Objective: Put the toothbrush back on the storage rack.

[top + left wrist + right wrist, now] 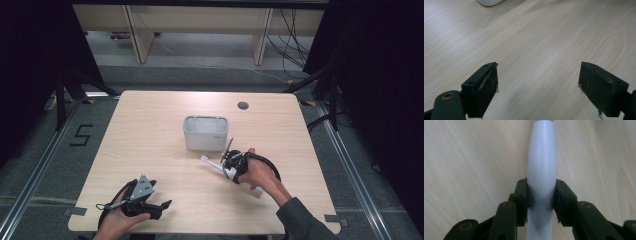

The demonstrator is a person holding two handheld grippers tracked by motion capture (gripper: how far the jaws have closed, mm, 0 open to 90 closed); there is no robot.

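We see the right gripper [231,161] near the middle of the table [150,145], a little toward its right edge and the near edge, with its jaws clamped on the rounded handle of a white electric toothbrush [541,167]. In the high view the toothbrush [212,162] lies slanted on the wood, its thin head end pointing toward the far left, just in front of the white bin [205,132], which stands upright at the table's centre. The left gripper [162,206] rests near the near edge, toward the near left corner, its jaws spread wide over bare wood with nothing between them.
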